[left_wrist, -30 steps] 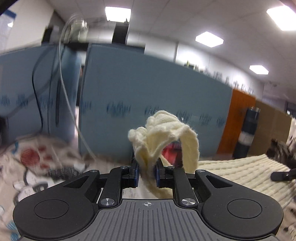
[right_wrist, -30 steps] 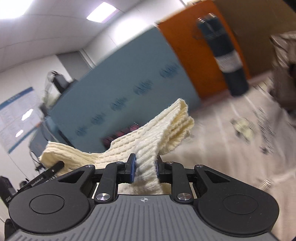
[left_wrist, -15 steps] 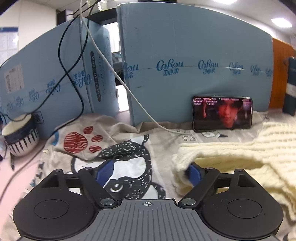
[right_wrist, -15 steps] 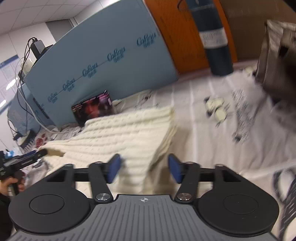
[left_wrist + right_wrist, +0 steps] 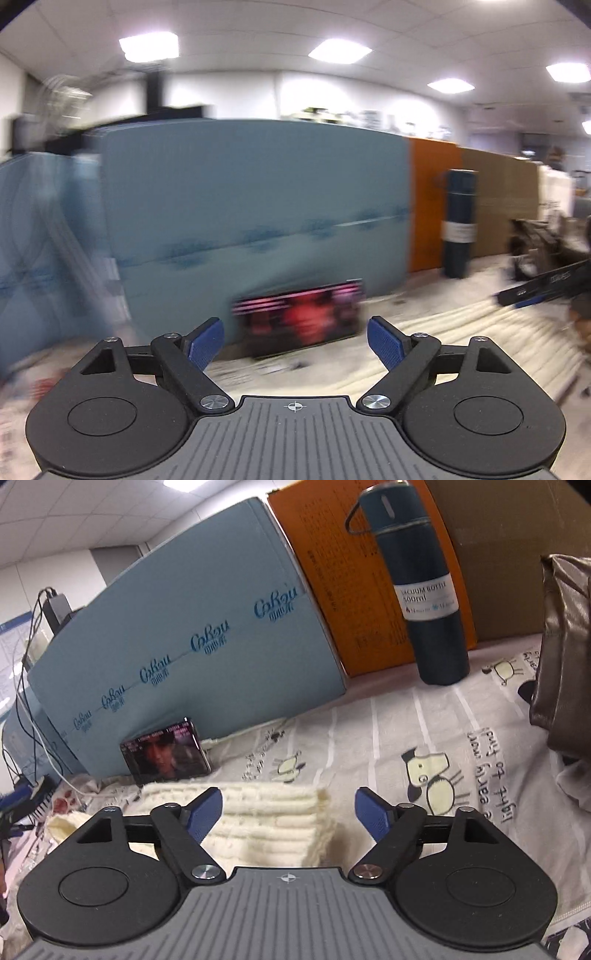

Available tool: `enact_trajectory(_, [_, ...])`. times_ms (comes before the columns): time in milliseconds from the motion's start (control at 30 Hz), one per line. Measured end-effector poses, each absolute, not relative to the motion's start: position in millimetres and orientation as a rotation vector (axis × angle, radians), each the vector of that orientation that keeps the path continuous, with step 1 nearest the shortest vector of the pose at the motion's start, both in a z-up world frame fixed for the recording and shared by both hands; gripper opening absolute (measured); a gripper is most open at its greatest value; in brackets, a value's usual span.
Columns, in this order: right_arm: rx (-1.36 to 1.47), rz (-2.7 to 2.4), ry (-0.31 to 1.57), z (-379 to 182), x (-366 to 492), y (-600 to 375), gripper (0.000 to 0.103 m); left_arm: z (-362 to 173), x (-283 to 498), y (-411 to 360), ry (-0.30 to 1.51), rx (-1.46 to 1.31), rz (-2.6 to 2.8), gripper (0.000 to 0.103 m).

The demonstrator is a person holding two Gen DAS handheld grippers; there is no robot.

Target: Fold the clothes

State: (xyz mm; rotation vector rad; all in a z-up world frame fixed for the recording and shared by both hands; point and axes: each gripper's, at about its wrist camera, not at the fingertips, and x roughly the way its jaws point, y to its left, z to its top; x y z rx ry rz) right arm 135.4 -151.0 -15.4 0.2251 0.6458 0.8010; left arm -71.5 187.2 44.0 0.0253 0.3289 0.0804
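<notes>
Where the cream knit garment (image 5: 273, 823) lies folded on the surface (image 5: 388, 738), its layered edge faces the right gripper (image 5: 288, 814), whose jaws are opening; the blue pads stand either side of the stack and press on nothing. In the blurred left wrist view the same garment (image 5: 461, 332) shows as pale ribbed bands off to the right. The left gripper (image 5: 295, 341) is spread wide and empty, with only the surface and the phone beyond between its pads.

Surface: covered by a white printed cloth (image 5: 436, 771) with cartoon dogs, stripes and handwriting-style lettering. A phone (image 5: 166, 751) with a lit screen leans against a blue foam board (image 5: 184, 638) marked with a repeated logo, just behind the garment. To the right of the board stands an orange panel (image 5: 332, 572), and in front of it an upright dark-blue vacuum bottle (image 5: 424, 587) with a white label. A brown leather-like bag (image 5: 561, 646) sits at the right edge. White and black cables (image 5: 29, 686) hang down at the far left.

Room: office, tiled ceiling with lit rectangular light panels (image 5: 340, 50); brown cardboard (image 5: 506, 199) continues the back wall past the orange panel.
</notes>
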Motion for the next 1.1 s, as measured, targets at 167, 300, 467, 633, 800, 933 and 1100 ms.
enact_trajectory(167, [0.259, 0.826, 0.679, -20.8, 137.3, -159.7, 0.066, 21.0, -0.7, 163.5, 0.468, 0.007, -0.070, 0.087])
enact_trajectory(300, [0.262, 0.863, 0.704, -24.0, 136.0, -158.9, 0.053, 4.0, 23.7, 159.4, 0.557, -0.046, -0.174, 0.086])
enact_trajectory(467, [0.256, 0.890, 0.681, -20.4, 130.7, -158.6, 0.050, 7.2, 11.4, 158.2, 0.502, -0.077, -0.297, 0.085])
enact_trajectory(633, [0.323, 0.947, 0.652, -15.8, 130.0, -166.0, 0.050, 7.6, 14.5, 163.8, 0.477, -0.122, -0.287, 0.069])
enact_trajectory(800, [0.311, 0.915, 0.678, -23.2, 134.2, -162.5, 0.048, -1.5, 21.3, 159.8, 0.497, -0.060, -0.184, 0.017])
enact_trajectory(933, [0.253, 0.854, 0.662, -27.8, 134.3, -157.3, 0.022, 7.9, 6.7, 152.3, 0.424, -0.007, -0.165, 0.013])
enact_trajectory(1100, [0.246, 0.872, 0.529, -13.0, 117.8, -164.4, 0.014, 31.2, -27.0, 141.8, 0.300, 0.041, -0.145, 0.011])
